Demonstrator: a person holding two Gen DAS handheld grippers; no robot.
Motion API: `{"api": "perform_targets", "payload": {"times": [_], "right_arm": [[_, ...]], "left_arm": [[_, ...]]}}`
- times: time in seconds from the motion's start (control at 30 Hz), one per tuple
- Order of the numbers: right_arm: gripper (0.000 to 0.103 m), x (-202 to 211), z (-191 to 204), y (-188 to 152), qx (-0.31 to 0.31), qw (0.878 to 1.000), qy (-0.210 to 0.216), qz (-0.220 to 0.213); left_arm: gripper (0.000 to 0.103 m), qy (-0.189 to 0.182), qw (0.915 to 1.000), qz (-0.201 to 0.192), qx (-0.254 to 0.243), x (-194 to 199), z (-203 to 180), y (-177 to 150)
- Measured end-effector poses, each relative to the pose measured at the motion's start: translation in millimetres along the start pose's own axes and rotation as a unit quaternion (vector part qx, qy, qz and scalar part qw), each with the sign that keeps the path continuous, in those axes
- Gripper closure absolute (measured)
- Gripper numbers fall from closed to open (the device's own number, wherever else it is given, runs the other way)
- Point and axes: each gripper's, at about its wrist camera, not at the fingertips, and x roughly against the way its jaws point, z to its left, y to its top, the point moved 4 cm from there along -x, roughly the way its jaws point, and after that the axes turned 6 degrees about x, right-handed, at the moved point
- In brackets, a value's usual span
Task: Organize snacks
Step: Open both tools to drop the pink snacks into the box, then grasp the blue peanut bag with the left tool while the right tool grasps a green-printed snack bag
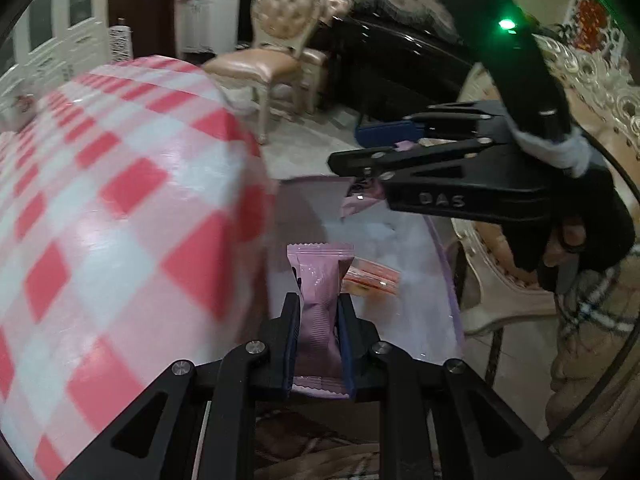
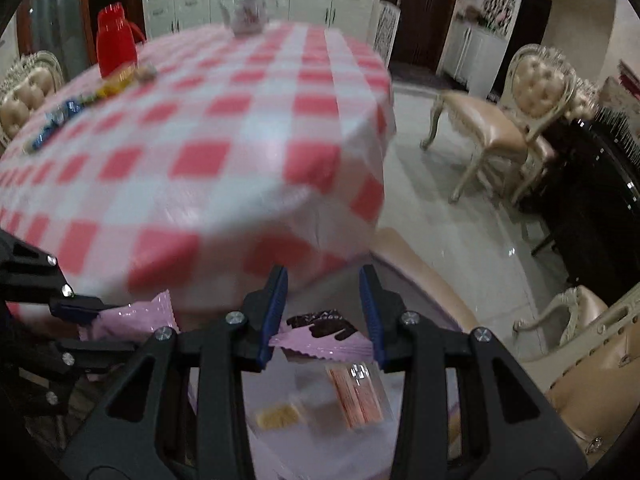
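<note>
With each gripper, left (image 1: 319, 312) and right (image 2: 324, 312), clamped on 1 pink snack packet (image 1: 320, 280), hold both above the clear bin (image 1: 444, 264) beside the table edge (image 1: 256, 200) before you release.

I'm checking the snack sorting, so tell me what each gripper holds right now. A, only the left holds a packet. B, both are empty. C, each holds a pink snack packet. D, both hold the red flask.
C: the left gripper is clamped on a pink snack packet, and the right gripper has its fingers closed on another pink packet above the translucent bin.
</note>
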Motion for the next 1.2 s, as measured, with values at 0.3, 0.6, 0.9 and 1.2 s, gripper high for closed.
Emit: {"api": "perform_targets", "payload": {"times": [0.3,0.6,0.9,1.2], "right_arm": [[0.030,-17.1,-42.1,-31.4,-0.045,0.997,-0.030,0.053],[0.030,-1.1,-35.0,-6.7,-0.069,0.997,-0.027,-0.003],[0.030,-0.1,46.7,45.1,-0.049,0.996,0.037,-0.071],[0.030,-11.2,140.3,110.2,-0.013,0.990,0.107,-0.094]], "left_arm": [[0.033,-0.031,0.9991,0.010,-0.027,-24.1,-30.4,-1.8],[0.033,0.000,0.9993,-0.025,0.029,6.6,22.2,-0.5],[0.030,0.031,0.9865,-0.110,0.117,85.6,95.6,-5.9],[0.018,0.183,0.9366,-0.164,0.250,162.5,229.7,-75.0]]}}
